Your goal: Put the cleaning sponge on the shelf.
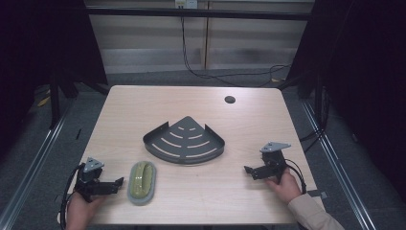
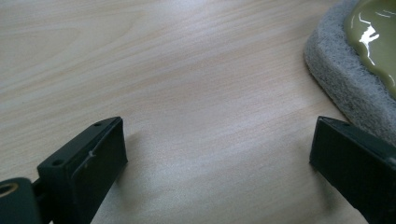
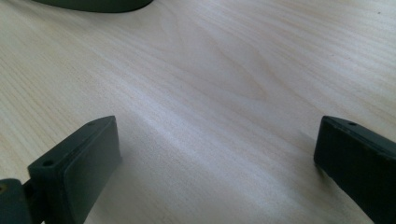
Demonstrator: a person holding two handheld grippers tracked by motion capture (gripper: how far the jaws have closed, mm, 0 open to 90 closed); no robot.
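**Both tools idle at the near edge; the scrubbing pad is lined up for the left one**

No grasp is yet made. The left tool (image 1: 116, 182) is held low over the counter (image 1: 143, 103) at its near left corner, its jaws set wide apart with nothing but bare wood between them. The scrubbing pad (image 1: 142, 182), a grey felted oval topped by a glossy olive-green grip, lies flat just beside that tool, to its right, and apart from it; in the left gripper view its grey rim (image 2: 348, 81) is seen close by one jaw, though contact cannot be made out. The right tool (image 1: 248, 170) is held at the near right, well apart from the pad, jaws likewise spread and empty.

A dark grey corner tray (image 1: 184, 141), fan-shaped with curved slots, sits in the middle of the counter, beyond the pad and empty. Its edge is glimpsed at the top of the right gripper view (image 3: 93, 4).

The step in hand is judged to be the approach to the pad. For the next move, the left tool would need to be shifted sideways until the pad is straddled across its narrow width, lowered so the pads are set against the sides, and then closed. The soft felt edge is likely to give, so a grip on the firmer green top would be favoured
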